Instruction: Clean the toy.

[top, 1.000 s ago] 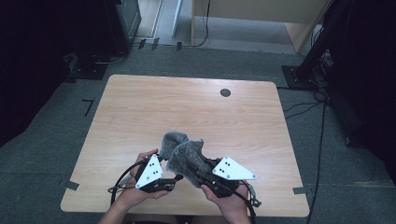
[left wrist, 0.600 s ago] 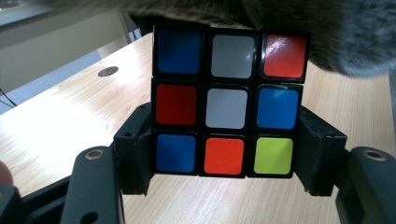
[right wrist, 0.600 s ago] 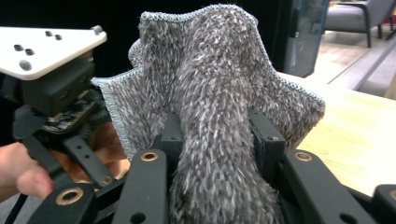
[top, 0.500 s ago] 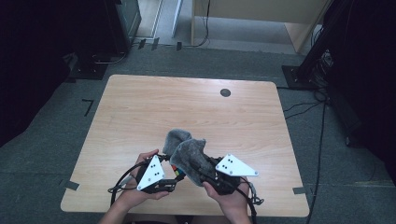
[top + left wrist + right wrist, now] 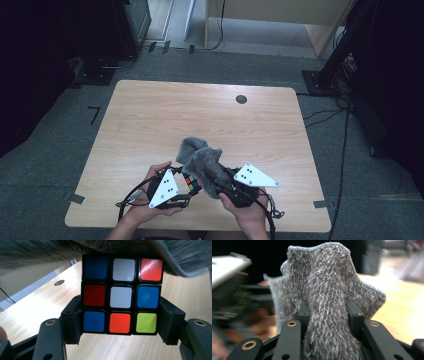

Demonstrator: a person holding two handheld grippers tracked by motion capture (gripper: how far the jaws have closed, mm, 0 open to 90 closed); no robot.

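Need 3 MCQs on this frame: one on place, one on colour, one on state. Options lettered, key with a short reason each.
1. Where does the grey cloth lie relative to the puzzle cube?
A. Draped over its top
B. Folded under it
C. Flat at the table's far edge

2. What colour is the centre tile of the cube face seen in the left gripper view?
A. Green
B. White
C. Orange

3. What is the right gripper doing?
A. Standing open over bare wood
B. Shut on the cube
C. Shut on the cloth

Key:
1 A, the left gripper view shows fuzzy fabric hanging over the cube's upper edge.
2 B, the middle square is white, between a red one and a blue one.
3 C, the right gripper view shows cloth bunched between its jaws, while the left gripper clamps the cube.
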